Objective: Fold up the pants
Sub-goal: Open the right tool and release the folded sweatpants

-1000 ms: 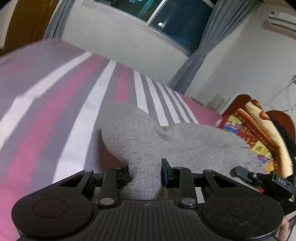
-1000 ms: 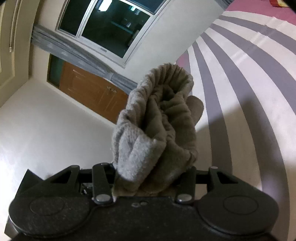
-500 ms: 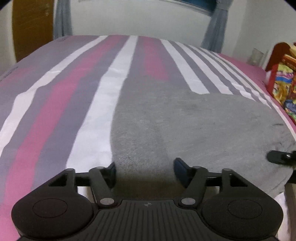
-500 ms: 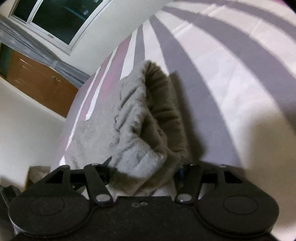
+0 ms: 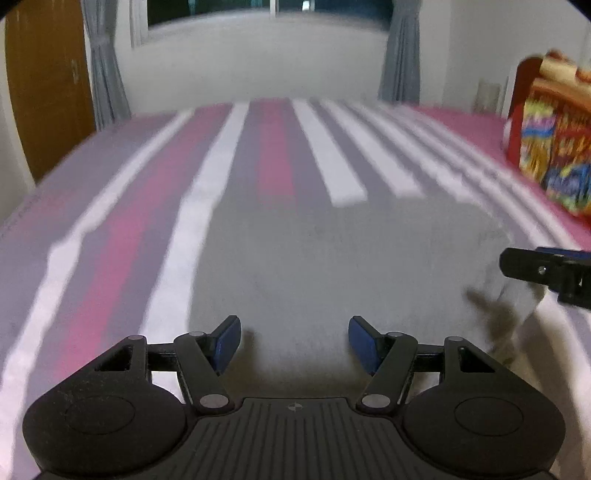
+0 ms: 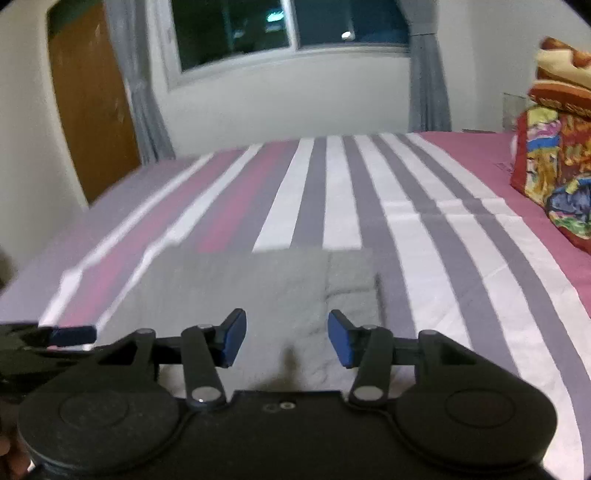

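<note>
The grey fleece pants [image 5: 332,266] lie folded flat on the striped bed sheet [image 5: 110,236]; in the right wrist view the pants [image 6: 251,288] form a rough rectangle in front of me. My left gripper [image 5: 293,341] hovers over their near edge, open, with nothing between its blue pads. Over the pants' near right part my right gripper [image 6: 286,339] has its jaws apart and closing, with no cloth between them. The right gripper's fingers [image 5: 532,264] show at the right edge of the left wrist view, and the left gripper's fingers [image 6: 70,334] at the left edge of the right wrist view.
The pink, white and grey striped sheet [image 6: 424,206] covers the whole bed. A colourful folded blanket stack [image 6: 554,162] sits at the bed's right side. Beyond the bed are a window [image 6: 288,26], grey curtains [image 6: 428,70] and a wooden door [image 6: 88,96].
Both grippers have let go of the pants, which have dropped from a bunched, lifted state to lying flat on the sheet. Both views have swung level towards the window.
</note>
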`<state>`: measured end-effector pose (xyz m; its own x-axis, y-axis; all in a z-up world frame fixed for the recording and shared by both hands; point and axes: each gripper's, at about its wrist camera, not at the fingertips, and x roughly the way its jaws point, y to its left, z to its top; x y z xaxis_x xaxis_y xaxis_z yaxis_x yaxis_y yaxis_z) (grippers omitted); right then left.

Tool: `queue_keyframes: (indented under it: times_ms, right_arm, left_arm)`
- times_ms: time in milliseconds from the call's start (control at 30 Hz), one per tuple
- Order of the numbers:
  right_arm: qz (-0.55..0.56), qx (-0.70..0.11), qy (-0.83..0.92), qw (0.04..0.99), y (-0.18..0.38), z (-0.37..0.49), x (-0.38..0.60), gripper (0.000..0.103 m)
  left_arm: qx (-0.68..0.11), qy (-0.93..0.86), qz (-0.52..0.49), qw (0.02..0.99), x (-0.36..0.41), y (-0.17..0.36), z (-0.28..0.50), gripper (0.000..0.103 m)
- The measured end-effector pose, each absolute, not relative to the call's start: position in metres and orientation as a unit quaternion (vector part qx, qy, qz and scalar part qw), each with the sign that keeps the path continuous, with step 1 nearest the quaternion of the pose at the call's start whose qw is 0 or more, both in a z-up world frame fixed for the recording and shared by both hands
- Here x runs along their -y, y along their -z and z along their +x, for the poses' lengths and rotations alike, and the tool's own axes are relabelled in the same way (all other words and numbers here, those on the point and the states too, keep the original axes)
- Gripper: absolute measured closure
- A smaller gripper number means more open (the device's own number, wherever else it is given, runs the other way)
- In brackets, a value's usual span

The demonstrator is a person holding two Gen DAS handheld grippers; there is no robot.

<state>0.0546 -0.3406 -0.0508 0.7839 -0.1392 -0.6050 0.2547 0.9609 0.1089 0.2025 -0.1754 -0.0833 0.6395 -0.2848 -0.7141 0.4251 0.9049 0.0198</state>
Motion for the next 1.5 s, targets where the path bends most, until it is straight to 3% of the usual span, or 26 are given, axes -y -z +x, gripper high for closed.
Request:
queue_keyframes:
  times_ms: [133, 300, 333, 367, 433, 533, 667, 867, 1033, 1167, 1500]
  right_arm:
    - [0.054, -0.373, 0.120, 0.918, 0.091, 0.072, 0.331, 0.057]
    - [0.090, -0.364, 0.115, 0.920, 0.077, 0.061, 0.329, 0.055]
    - [0.105, -0.360, 0.114, 0.920, 0.072, 0.059, 0.332, 0.055]
    - [0.117, -0.356, 0.116, 0.920, 0.070, 0.063, 0.334, 0.055]
    - [0.127, -0.350, 0.116, 0.921, 0.066, 0.052, 0.333, 0.055]
    - [0.130, -0.355, 0.113, 0.919, 0.065, 0.045, 0.329, 0.055]
    - [0.147, -0.357, 0.105, 0.916, 0.064, 0.025, 0.322, 0.054]
    - [0.163, -0.352, 0.091, 0.917, 0.055, -0.011, 0.308, 0.040]
    - [0.159, -0.365, 0.095, 0.913, 0.053, -0.020, 0.302, 0.043]
    - [0.167, -0.348, 0.092, 0.918, 0.038, -0.040, 0.297, 0.042]
    - [0.162, -0.315, 0.085, 0.931, -0.001, -0.105, 0.273, 0.040]
  left_arm:
    - [-0.377, 0.188, 0.095, 0.902, 0.174, 0.106, 0.196, 0.038]
    - [-0.385, 0.192, 0.095, 0.898, 0.173, 0.096, 0.192, 0.038]
    - [-0.383, 0.191, 0.097, 0.899, 0.172, 0.094, 0.189, 0.034]
    - [-0.380, 0.185, 0.099, 0.901, 0.171, 0.091, 0.185, 0.015]
    - [-0.367, 0.181, 0.095, 0.908, 0.173, 0.085, 0.178, 0.000]
    - [-0.359, 0.192, 0.084, 0.909, 0.168, 0.076, 0.163, 0.000]
    - [-0.404, 0.184, 0.072, 0.893, 0.159, 0.068, 0.150, 0.000]
    - [-0.394, 0.165, 0.043, 0.903, 0.135, 0.052, 0.107, 0.000]
    - [-0.412, 0.140, 0.089, 0.896, 0.141, 0.051, 0.093, 0.000]
    - [-0.358, 0.089, 0.106, 0.923, 0.132, 0.030, 0.067, 0.000]
    - [-0.338, 0.111, 0.117, 0.927, 0.106, -0.010, 0.003, 0.000]
